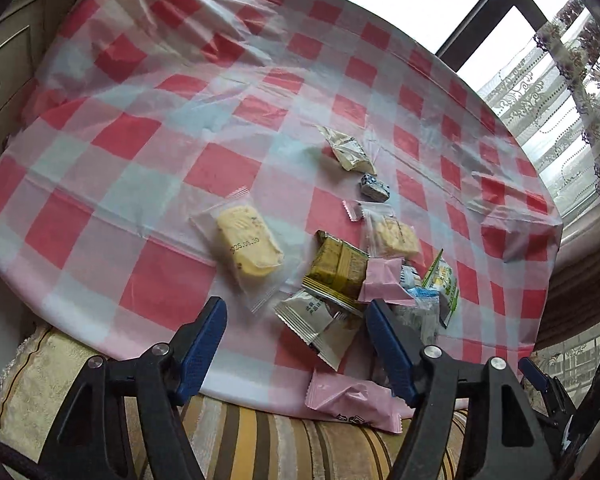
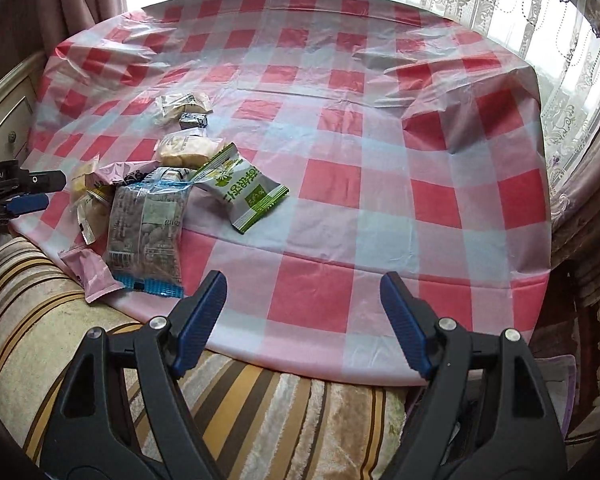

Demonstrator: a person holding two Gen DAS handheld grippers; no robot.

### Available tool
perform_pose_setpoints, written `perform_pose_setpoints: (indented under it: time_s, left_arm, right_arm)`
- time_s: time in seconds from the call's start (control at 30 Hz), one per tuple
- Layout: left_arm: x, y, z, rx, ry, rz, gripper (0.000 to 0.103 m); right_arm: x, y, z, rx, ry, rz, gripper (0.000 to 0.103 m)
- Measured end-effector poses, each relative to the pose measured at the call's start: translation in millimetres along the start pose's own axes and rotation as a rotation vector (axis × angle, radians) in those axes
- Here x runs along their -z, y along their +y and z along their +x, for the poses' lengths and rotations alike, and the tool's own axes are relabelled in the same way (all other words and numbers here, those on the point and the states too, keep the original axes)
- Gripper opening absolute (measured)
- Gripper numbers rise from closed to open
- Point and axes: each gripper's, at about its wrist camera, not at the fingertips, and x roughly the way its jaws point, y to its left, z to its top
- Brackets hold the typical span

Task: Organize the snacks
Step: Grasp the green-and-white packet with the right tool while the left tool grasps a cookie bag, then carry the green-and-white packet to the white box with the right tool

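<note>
A: where are the snacks [image 2: 148, 200]?
B: piled near the checked tablecloth's [image 2: 360, 160] front-left edge. left gripper [image 1: 296, 344] hangs spread wide over them, right gripper [image 2: 302, 316] gapes too, both gripping nothing.

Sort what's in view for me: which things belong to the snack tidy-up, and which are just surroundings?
Job:
- yellow cake in clear wrap
- olive-gold packet
- pink packets
- green-and-white packet
- clear nut bag
- small blue-white candy

Surroundings:
- checked tablecloth
- striped cushion
- lace curtain
- drawer cabinet
</note>
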Motion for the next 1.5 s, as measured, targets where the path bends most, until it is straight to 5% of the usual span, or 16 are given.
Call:
perform_pose_setpoints:
  time_s: [0.17, 0.4, 0.83, 1.17, 1.27, 1.4, 1.5]
  left_arm:
    - [-11.9, 22.3, 17.2, -0.011, 0.042, -0.087, 0.064]
    - [-32.3, 20.2, 40.1, -0.069, 0.058, -0.070, 0.064]
    - [-56.4, -17.1, 74.5, -0.248, 0.007, 0.200, 0.046]
    - [-72.0, -28.7, 88.4, -0.241, -0.041, 0.271, 0.039]
    - [-73.8, -29.4, 89.8, -0.229, -0.049, 0.277, 0.039]
    - [-73.4, -28.4, 89.3, -0.206, -0.057, 0.275, 0.039]
    - [-72.9, -27.1, 88.8, -0.187, -0.059, 0.271, 0.038]
  right_arm:
    - [-12.8, 4.6, 16.6, -0.017, 0.011, -0.019, 0.081]
    - [-33.0, 10.8, 39.9, -0.046, 0.026, -0.038, 0.081]
    - [-62.2, 31.6, 82.0, -0.090, 0.062, -0.132, 0.081]
    - [-75.7, 35.1, 112.5, -0.097, 0.091, -0.134, 0.081]
    - [-78.0, 29.6, 115.0, -0.121, 0.089, -0.096, 0.074]
    - [-80.2, 26.7, 113.1, -0.102, 0.069, -0.068, 0.047]
    - [-80.5, 25.2, 113.3, -0.097, 0.066, -0.057, 0.044]
